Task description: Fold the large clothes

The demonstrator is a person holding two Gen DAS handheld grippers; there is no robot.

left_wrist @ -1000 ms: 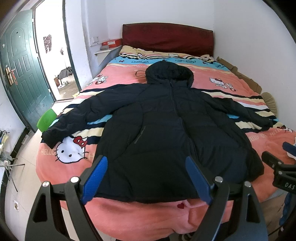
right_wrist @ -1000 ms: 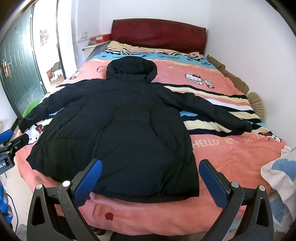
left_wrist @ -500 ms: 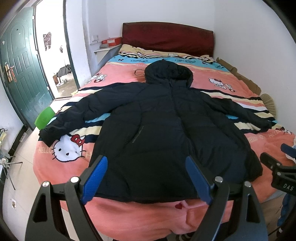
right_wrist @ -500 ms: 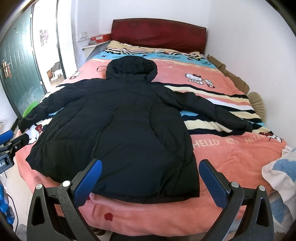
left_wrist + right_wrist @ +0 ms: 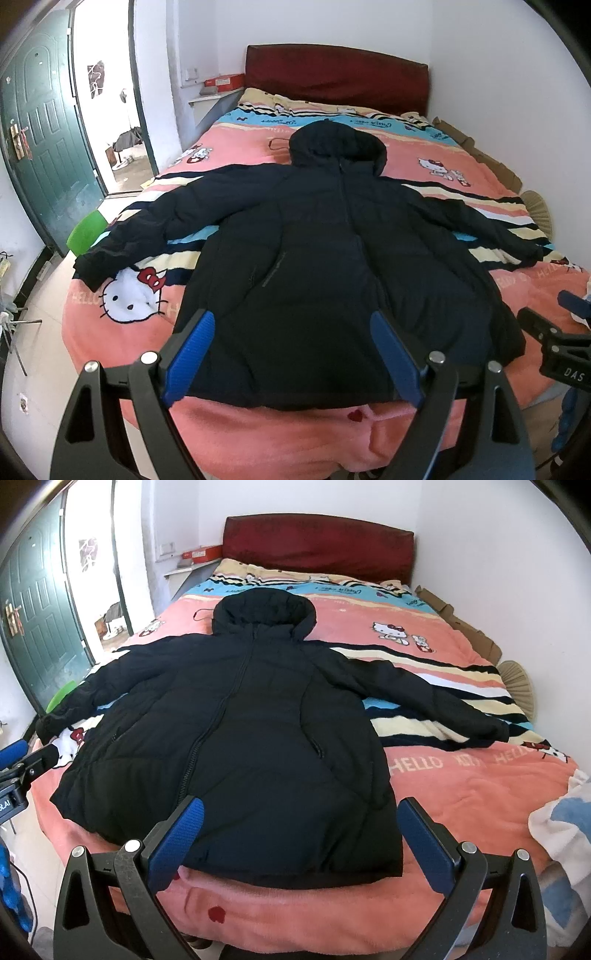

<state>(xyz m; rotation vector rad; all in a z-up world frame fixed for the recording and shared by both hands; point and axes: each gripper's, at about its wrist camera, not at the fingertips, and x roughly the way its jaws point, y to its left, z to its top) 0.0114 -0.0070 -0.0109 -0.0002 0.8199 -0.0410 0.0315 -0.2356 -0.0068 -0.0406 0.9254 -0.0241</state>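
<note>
White walls enclose a small bedroom where a bed [image 5: 258, 417] under a pink cartoon-cat blanket [image 5: 461, 782] fills nearly the whole floor, its dark red headboard [image 5: 336, 79] against the far wall. Spread flat on the blanket, front side up and zipped, lies a black hooded jacket [image 5: 332, 266], both sleeves stretched out to the sides, hood toward the headboard and hem at the near edge of the bed. A green door [image 5: 40, 147] stands open at left beside a bright doorway. A red box [image 5: 229, 79] sits on a ledge next to the headboard. Hovering at the foot of the bed over the hem, the left gripper [image 5: 291, 354] and the right gripper [image 5: 299, 834] each have their blue-padded fingers [image 5: 177, 842] spread wide, grasping nothing. Each gripper's tip shows at the edge of the other's view.
</note>
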